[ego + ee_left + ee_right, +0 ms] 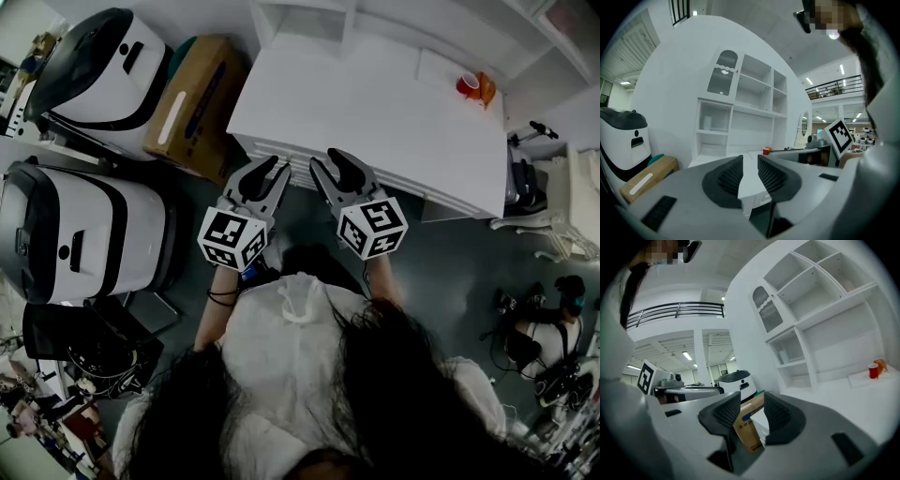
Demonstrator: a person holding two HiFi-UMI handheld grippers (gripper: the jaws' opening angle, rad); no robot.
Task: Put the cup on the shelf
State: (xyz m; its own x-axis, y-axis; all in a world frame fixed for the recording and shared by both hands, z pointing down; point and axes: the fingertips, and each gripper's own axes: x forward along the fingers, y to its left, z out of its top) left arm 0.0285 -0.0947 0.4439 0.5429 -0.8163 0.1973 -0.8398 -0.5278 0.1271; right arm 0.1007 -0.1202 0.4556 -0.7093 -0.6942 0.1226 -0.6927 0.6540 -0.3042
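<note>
Red cup stands at the table's far right corner with an orange thing just beside it. Only the head view shows it well apart from my left gripper and right gripper at the near edge. Each gripper's jaws stand a narrow gap apart, holding nothing. The gripper views show the shelf face-on behind the table. A cardboard box shows beyond my right jaws, and white machines stand left.
</note>
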